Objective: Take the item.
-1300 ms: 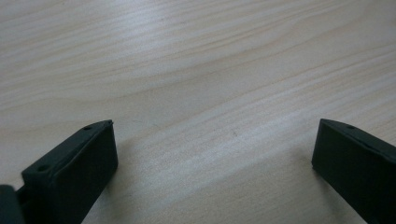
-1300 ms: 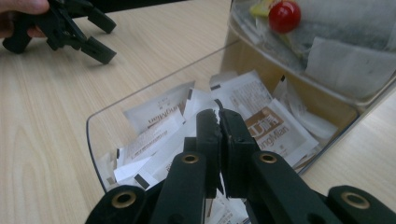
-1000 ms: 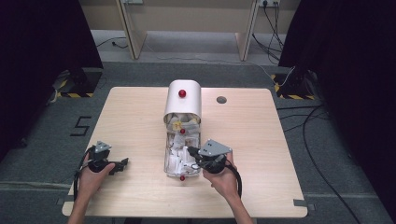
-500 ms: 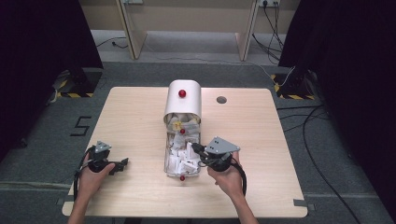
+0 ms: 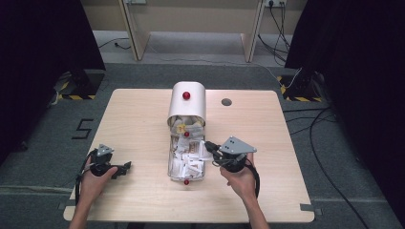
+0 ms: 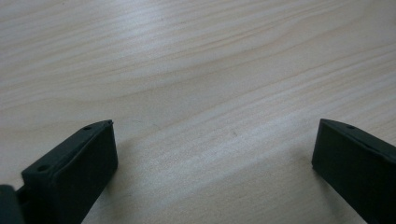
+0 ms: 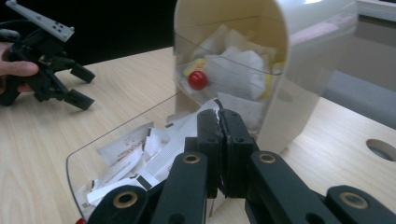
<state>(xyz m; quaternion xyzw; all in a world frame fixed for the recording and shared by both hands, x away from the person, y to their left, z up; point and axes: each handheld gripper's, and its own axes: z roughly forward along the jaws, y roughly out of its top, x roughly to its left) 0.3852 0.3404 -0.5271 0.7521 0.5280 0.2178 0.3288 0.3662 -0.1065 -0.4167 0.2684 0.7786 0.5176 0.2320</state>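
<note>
A cream box [image 5: 187, 104] lies on the wooden table [image 5: 133, 124] with its clear flap [image 5: 186, 164] folded down toward me. White sachets [image 5: 184, 162] lie piled on the flap and inside the box [image 7: 280, 51]. My right gripper [image 5: 210, 149] sits at the flap's right edge, shut on one white sachet [image 7: 217, 108] that sticks up between its jaws, seen close in the right gripper view [image 7: 218, 120]. My left gripper [image 5: 125, 168] rests low over bare table to the left, open and holding nothing [image 6: 215, 140]. It also appears far off [image 7: 86, 89].
Red knobs sit on the box top [image 5: 186, 95], at its mouth [image 7: 197, 80] and at the flap's near end [image 5: 186, 182]. A round cable hole [image 5: 226, 101] lies right of the box. Bare wood spreads on both sides.
My right gripper has moved right, from over the flap to its right edge, carrying the sachet. The left gripper has stayed put.
</note>
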